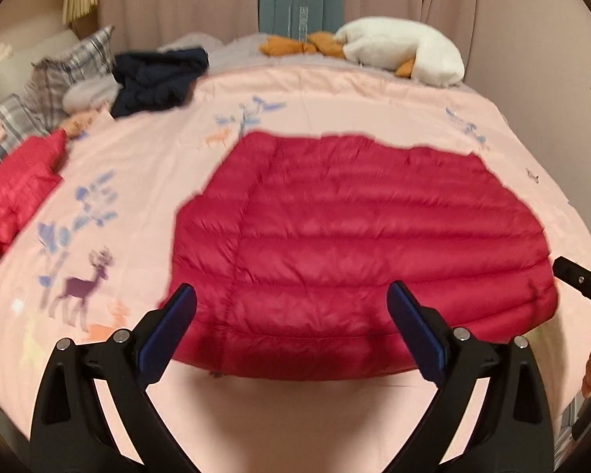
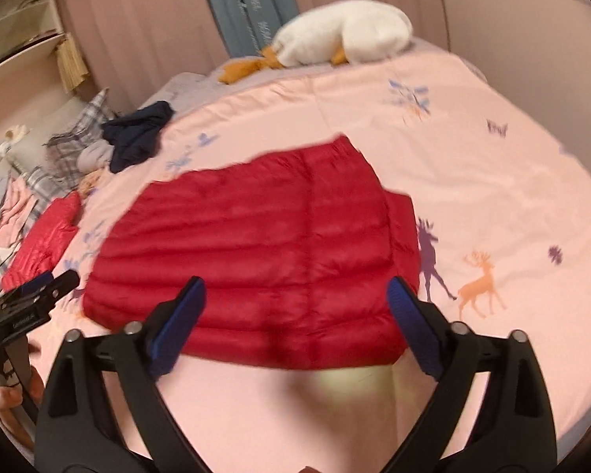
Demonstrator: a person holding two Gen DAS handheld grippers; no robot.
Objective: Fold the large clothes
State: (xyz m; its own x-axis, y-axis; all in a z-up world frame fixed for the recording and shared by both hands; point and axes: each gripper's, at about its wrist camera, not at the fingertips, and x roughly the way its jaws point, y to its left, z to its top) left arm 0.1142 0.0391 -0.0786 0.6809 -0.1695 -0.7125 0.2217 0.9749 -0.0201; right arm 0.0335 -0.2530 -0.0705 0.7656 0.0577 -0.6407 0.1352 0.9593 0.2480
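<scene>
Nearest the lenses, both claws hang spread and empty above the near edge of the bed: the left claw (image 1: 291,331) has its blue pads wide apart with nothing between them, and the right claw (image 2: 297,325) is just as released, gripping nothing.

Just beyond them lies the red down jacket (image 1: 358,244), spread on the pink quilt (image 1: 335,90), its near hem facing the claws. It reads as a compact, roughly squared block with no sleeves showing, so the sides look already tucked in. That suggests the fold is well advanced, though a last halving may remain.

Farther left, a second red garment (image 1: 15,197) sits crumpled near the bed's edge, and a dark navy garment (image 1: 157,79) lies heaped beside the plaid pillows (image 1: 67,71). Those two look unfolded, so work is left. At the far end rests a white plush goose (image 1: 402,51).
</scene>
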